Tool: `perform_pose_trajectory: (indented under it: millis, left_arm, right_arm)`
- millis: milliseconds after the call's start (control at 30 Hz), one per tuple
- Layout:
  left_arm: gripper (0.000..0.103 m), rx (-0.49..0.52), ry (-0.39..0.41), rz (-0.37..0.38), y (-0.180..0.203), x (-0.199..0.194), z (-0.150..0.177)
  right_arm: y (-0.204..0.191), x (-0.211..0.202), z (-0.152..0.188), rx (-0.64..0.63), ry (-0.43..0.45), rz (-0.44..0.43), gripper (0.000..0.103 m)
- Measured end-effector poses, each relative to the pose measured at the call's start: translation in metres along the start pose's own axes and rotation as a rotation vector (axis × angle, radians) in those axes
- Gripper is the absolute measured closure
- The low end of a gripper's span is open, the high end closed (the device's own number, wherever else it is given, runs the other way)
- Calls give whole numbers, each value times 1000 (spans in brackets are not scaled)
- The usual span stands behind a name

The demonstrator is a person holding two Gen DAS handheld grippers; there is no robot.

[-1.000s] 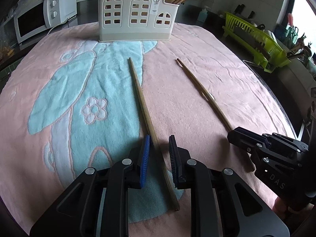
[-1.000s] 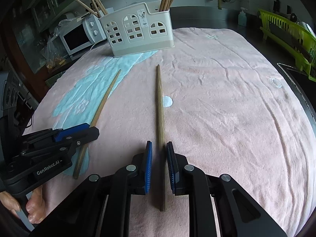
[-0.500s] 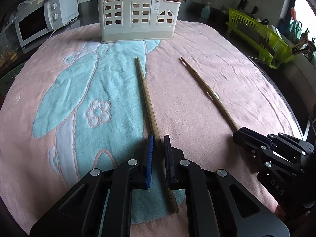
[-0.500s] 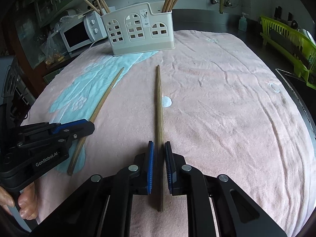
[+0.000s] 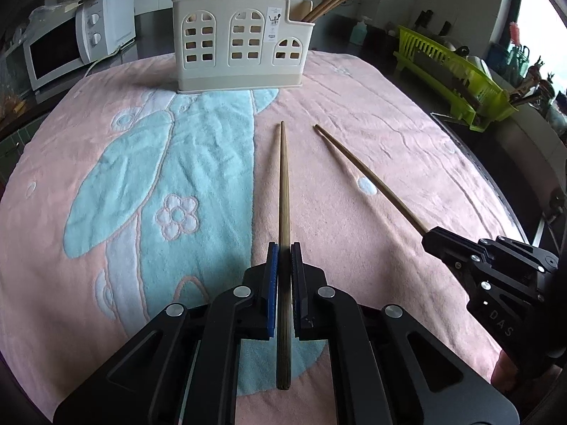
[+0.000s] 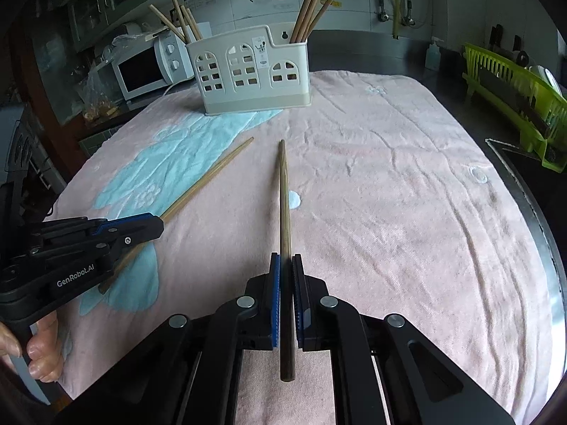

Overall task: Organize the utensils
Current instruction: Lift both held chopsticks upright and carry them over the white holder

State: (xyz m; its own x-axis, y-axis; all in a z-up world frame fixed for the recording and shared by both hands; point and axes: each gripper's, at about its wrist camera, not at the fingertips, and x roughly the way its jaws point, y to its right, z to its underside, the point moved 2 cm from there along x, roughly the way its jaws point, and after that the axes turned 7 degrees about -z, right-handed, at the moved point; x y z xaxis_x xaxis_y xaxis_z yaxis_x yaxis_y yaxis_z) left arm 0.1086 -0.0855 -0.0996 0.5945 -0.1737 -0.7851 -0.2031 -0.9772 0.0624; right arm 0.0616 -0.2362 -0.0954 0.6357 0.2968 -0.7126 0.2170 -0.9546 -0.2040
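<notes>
Two long wooden chopsticks lie on a pink and teal towel [image 5: 372,106]. My left gripper [image 5: 283,248] finishes closing, and its blue pads press on the thick end of the left chopstick [image 5: 282,184]. My right gripper [image 6: 286,258] does the same on the right chopstick [image 6: 283,194]. Both sticks point toward the cream utensil caddy [image 5: 241,46] at the towel's far edge, which holds several upright chopsticks. The right gripper [image 5: 430,235] and its chopstick [image 5: 354,166] also show in the left wrist view. The left gripper [image 6: 159,225] and its chopstick [image 6: 209,180] show in the right wrist view.
A white microwave [image 5: 71,49] stands at the back left, beyond the towel. A lime-green dish rack [image 5: 453,74] sits on the counter at the right, with a soap bottle [image 5: 359,30] behind the caddy. A person's hand [image 6: 39,354] grips the left gripper's handle.
Both grippers' jaws have closed from slightly apart onto their chopsticks. Each chopstick now lines up straight between its pads. The hands have barely shifted.
</notes>
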Motion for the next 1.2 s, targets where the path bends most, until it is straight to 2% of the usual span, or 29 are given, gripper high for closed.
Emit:
perform_pose_trajectory:
  millis: [300, 433, 600, 700, 933, 1033, 1200]
  left_arm:
    - [98, -45, 95, 63, -12, -28, -19]
    - [98, -64, 114, 107, -16, -36, -27]
    - [98, -39, 83, 95, -18, -30, -25]
    - [98, 3, 34, 92, -15, -22, -19]
    - [97, 109, -53, 32, -13, -6, -5]
    - [97, 131, -69, 25, -13, 0, 1]
    - [97, 104, -58, 37, -16, 5, 9]
  right_arm:
    - [-13, -33, -31, -64, 121, -17, 96]
    - [-18, -43, -47, -84, 171, -23, 96]
    - [-25, -45, -57, -96, 193, -31, 96]
    - [-26, -44, -58, -94, 194, -38, 96]
    - [-30, -43, -57, -94, 200, -43, 96]
    - [-29, -43, -56, -91, 199, -45, 96]
    - [-28, -44, -55, -85, 201, -46, 96]
